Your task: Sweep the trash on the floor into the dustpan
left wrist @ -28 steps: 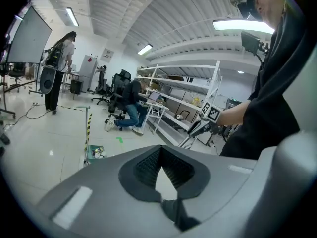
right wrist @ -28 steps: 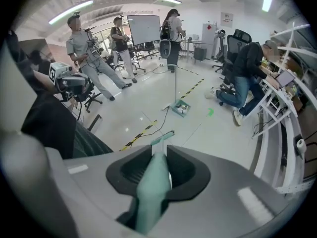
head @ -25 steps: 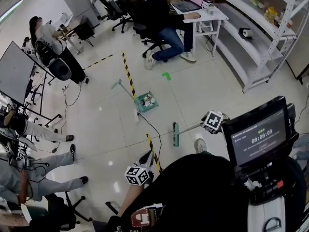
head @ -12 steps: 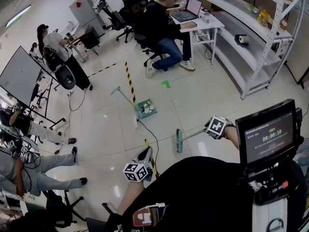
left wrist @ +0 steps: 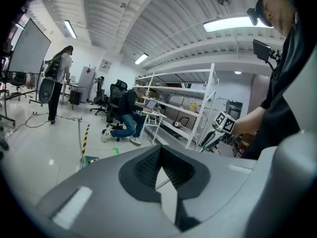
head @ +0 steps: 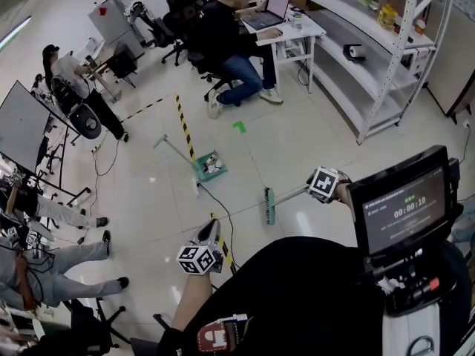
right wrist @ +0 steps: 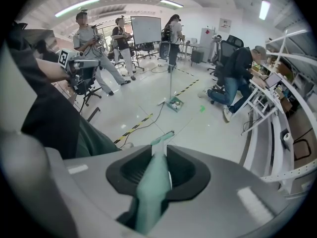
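Observation:
A green dustpan (head: 210, 165) with an upright long handle stands on the pale floor, with small bits of trash lying in it. It also shows in the left gripper view as the dustpan (left wrist: 90, 159) and in the right gripper view as the dustpan (right wrist: 175, 103). My right gripper (head: 304, 192) is shut on the teal broom handle (right wrist: 151, 187). The broom head (head: 269, 205) rests on the floor to the right of and nearer than the dustpan, apart from it. My left gripper (head: 208, 234) hangs low over the striped tape, jaws together, holding nothing.
Yellow-black tape (head: 183, 124) and a black cable (head: 219, 206) cross the floor by the dustpan. A green floor mark (head: 239, 126) lies beyond. A person sits at a desk (head: 286, 28). Metal shelves (head: 371, 58) line the right; people and chairs stand at the left.
The head view has shifted, so the dustpan sits a little lower and further left in it. The broom stays in my right gripper, head on the floor. My left gripper stays low.

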`<act>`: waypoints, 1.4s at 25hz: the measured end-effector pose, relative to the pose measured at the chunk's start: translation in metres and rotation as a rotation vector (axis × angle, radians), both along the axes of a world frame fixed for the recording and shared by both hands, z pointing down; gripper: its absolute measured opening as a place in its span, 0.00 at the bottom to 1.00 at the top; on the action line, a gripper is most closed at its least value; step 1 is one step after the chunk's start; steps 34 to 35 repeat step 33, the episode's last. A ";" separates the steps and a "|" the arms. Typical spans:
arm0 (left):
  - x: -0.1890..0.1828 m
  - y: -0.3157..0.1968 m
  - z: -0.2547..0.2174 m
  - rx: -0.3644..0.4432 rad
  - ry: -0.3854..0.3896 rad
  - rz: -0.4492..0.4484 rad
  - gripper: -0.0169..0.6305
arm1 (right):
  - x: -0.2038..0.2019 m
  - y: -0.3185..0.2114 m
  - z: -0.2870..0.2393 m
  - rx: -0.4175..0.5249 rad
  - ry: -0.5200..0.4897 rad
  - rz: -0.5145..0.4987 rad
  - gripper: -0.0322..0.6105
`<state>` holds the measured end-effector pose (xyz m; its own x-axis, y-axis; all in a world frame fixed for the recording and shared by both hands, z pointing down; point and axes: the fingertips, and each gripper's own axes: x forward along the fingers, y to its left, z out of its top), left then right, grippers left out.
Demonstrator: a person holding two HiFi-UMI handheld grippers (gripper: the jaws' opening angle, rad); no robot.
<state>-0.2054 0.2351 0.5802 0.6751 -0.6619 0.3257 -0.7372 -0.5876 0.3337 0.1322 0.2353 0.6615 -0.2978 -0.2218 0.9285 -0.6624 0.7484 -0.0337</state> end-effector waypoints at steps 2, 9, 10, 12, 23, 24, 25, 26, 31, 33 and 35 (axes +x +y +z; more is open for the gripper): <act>-0.002 -0.003 -0.002 0.004 0.002 0.002 0.03 | -0.001 -0.005 -0.002 0.010 -0.003 0.006 0.19; -0.014 -0.014 -0.005 0.015 0.008 -0.010 0.03 | -0.008 -0.015 -0.012 0.031 -0.015 0.010 0.19; -0.015 -0.016 -0.006 0.017 0.009 -0.011 0.03 | -0.009 -0.016 -0.012 0.032 -0.015 0.009 0.19; -0.017 -0.018 -0.007 0.020 0.010 -0.014 0.03 | -0.009 -0.017 -0.013 0.032 -0.014 0.009 0.19; -0.021 -0.033 -0.010 0.032 0.021 -0.012 0.03 | -0.006 -0.037 -0.029 0.068 -0.015 0.043 0.19; -0.021 -0.034 -0.010 0.034 0.021 -0.012 0.03 | -0.005 -0.039 -0.030 0.070 -0.016 0.045 0.19; -0.020 -0.034 -0.010 0.034 0.022 -0.011 0.03 | -0.004 -0.039 -0.031 0.070 -0.016 0.047 0.19; -0.020 -0.035 -0.010 0.034 0.022 -0.011 0.03 | -0.004 -0.038 -0.031 0.070 -0.016 0.049 0.19; -0.024 -0.042 -0.013 0.042 0.020 -0.016 0.03 | -0.007 -0.042 -0.031 0.069 -0.015 0.042 0.19; -0.026 -0.046 -0.012 0.045 0.017 -0.018 0.03 | -0.008 -0.045 -0.031 0.069 -0.016 0.039 0.19; -0.026 -0.046 -0.012 0.045 0.017 -0.018 0.03 | -0.008 -0.045 -0.031 0.069 -0.016 0.039 0.19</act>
